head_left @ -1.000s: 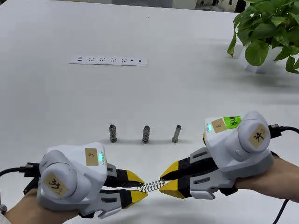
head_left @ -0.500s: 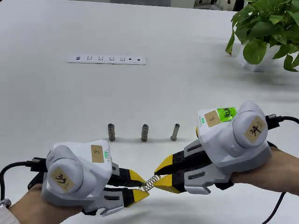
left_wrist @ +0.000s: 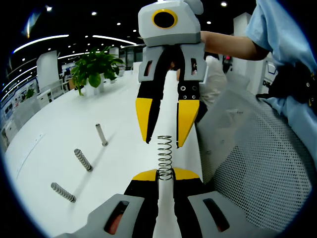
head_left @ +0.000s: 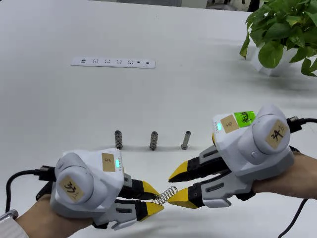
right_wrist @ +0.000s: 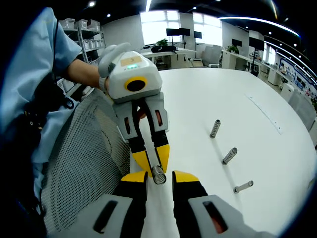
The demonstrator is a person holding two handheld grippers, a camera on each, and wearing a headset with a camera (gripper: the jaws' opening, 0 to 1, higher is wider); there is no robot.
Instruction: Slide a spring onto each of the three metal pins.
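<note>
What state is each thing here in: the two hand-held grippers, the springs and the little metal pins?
Left gripper: shut on the loose silver coil spring.
Right gripper: open, jaws either side of that spring's free end.
Left metal pin: upright, spring on.
Middle metal pin: upright, spring on.
Right metal pin: upright, bare.

White table (head_left: pixel 59 99), power strip (head_left: pixel 113 62) at the back, plant (head_left: pixel 282 25) far right, three upright pins (head_left: pixel 185 140) in a row, two wearing springs (head_left: pixel 118 140).
</note>
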